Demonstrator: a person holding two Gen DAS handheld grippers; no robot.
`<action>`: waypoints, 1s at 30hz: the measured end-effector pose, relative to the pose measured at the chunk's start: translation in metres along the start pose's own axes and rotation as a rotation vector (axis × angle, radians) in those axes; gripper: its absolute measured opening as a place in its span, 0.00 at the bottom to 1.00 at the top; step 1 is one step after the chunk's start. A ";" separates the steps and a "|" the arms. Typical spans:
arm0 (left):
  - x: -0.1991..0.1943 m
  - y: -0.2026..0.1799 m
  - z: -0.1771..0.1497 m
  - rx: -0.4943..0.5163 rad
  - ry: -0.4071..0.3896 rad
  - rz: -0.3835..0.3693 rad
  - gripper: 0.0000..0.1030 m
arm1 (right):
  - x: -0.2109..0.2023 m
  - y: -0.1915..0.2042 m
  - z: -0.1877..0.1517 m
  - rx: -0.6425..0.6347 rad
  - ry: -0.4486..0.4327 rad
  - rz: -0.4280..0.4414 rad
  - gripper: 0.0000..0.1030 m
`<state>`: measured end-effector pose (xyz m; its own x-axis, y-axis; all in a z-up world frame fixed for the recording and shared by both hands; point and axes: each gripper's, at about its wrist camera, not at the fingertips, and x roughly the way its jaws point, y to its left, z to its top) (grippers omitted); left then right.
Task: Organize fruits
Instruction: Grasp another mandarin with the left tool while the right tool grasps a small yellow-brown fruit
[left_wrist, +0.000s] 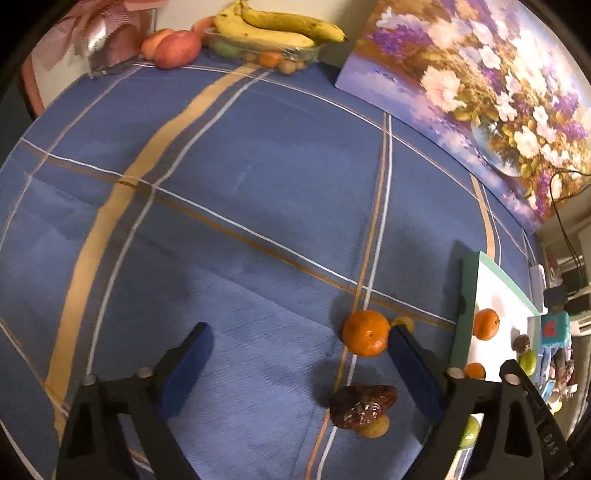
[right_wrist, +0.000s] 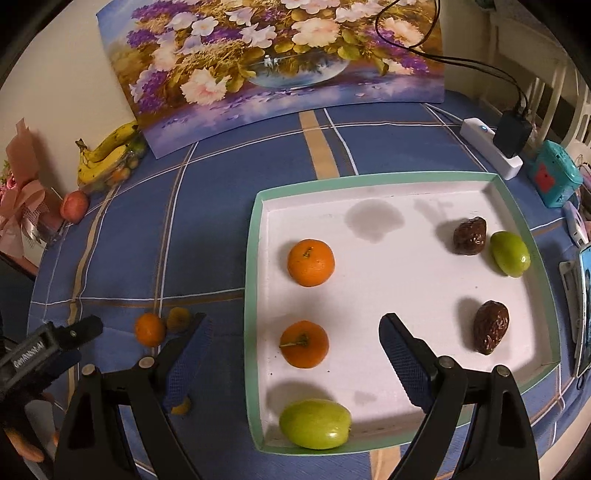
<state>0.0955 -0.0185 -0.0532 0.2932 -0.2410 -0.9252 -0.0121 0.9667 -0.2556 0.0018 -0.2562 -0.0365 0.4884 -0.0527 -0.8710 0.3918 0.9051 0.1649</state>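
On the blue plaid cloth, my left gripper (left_wrist: 300, 330) stands open and points down. A loose tangerine (left_wrist: 365, 332) lies between its fingers, close against the right finger (left_wrist: 410, 362). Nearer the camera lie a brown date (left_wrist: 362, 406) and a small yellow fruit (left_wrist: 376, 426). My right gripper (right_wrist: 295, 325) hangs open over the green-rimmed white tray (right_wrist: 255, 258), holding nothing. In the tray are two tangerines (right_wrist: 311, 262), two green fruits (right_wrist: 314, 422) and two dates (right_wrist: 491, 326). In the right wrist view the left gripper (right_wrist: 55, 343) shows beside the loose tangerine (right_wrist: 149, 328).
A flower painting (right_wrist: 277, 62) leans on the wall behind the tray. Bananas (left_wrist: 273, 27) over a clear fruit container and a reddish fruit (left_wrist: 177, 50) sit at the far corner by a pink bouquet (right_wrist: 22, 206). A power strip (right_wrist: 491, 147), a teal device (right_wrist: 554, 177) and a phone (right_wrist: 585, 306) lie right of the tray.
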 end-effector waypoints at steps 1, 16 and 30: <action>0.003 -0.003 0.000 0.005 0.007 -0.004 0.86 | 0.001 0.000 0.000 0.001 0.002 0.000 0.89; 0.028 -0.034 0.001 0.067 0.063 -0.105 0.47 | 0.009 0.004 0.005 -0.008 0.019 -0.019 0.89; 0.031 -0.043 -0.001 0.047 0.109 -0.188 0.33 | 0.013 0.010 0.006 -0.018 0.023 -0.029 0.89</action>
<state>0.1043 -0.0682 -0.0713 0.1809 -0.4227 -0.8880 0.0787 0.9062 -0.4154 0.0169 -0.2499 -0.0438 0.4588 -0.0700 -0.8858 0.3916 0.9108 0.1309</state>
